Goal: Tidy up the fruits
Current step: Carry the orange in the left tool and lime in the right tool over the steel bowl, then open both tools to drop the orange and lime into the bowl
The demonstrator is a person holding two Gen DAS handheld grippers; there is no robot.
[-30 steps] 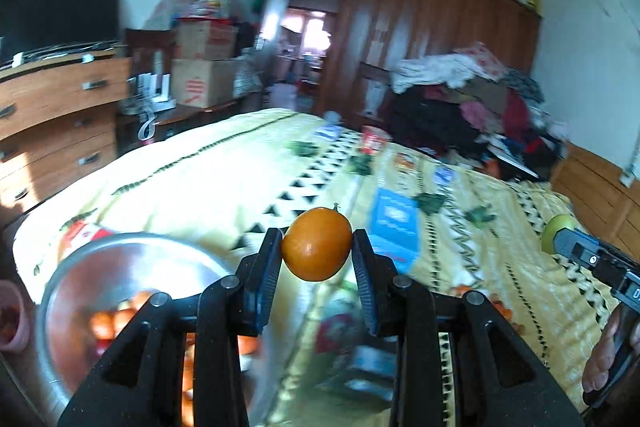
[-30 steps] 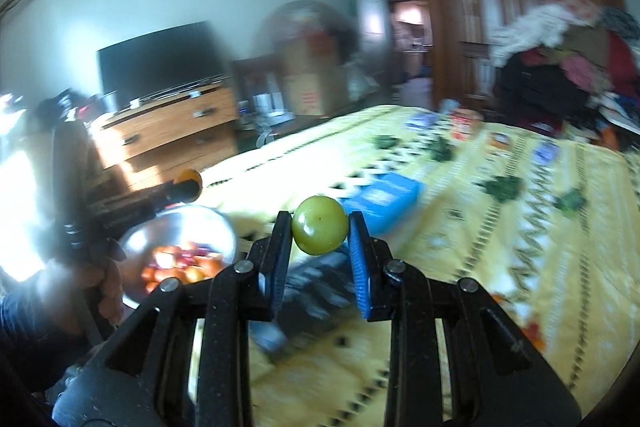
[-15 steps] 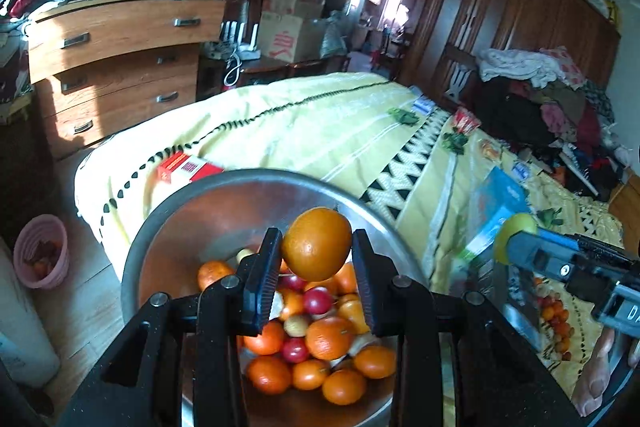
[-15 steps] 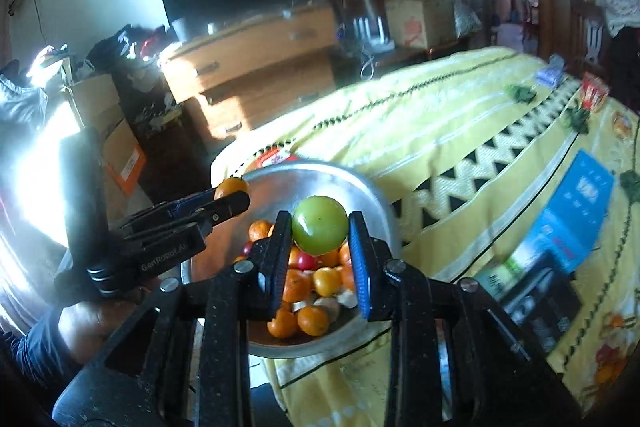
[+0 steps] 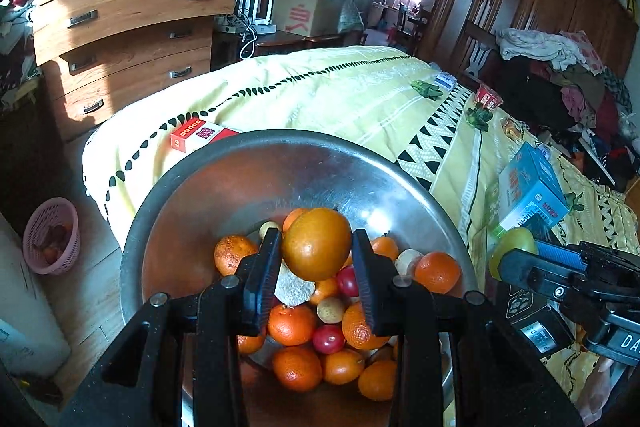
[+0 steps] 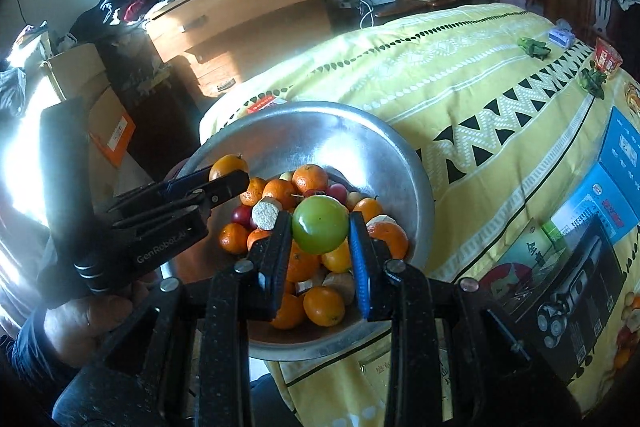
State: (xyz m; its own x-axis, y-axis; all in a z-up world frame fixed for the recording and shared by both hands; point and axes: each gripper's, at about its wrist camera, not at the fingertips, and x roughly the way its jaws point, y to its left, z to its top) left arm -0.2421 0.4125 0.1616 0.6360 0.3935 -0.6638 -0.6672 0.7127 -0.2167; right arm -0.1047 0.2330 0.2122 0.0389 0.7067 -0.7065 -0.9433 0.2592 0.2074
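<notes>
My left claw (image 5: 316, 263) is clamped on an orange (image 5: 317, 244), held just above the fruit heaped in the steel bowl (image 5: 256, 163). My right claw (image 6: 320, 245) grips a green fruit (image 6: 319, 230), also over the bowl, toward its right side. The bowl sits at the near corner of the bed (image 5: 340, 91), on the yellow patterned cover, filled with oranges and small red fruits. Just beyond its rim lies a red box (image 5: 196, 139); a blue box (image 5: 532, 187) rests nearer the bed's right edge. Past the bed's far-left edge stands a wooden dresser (image 5: 132, 27).
</notes>
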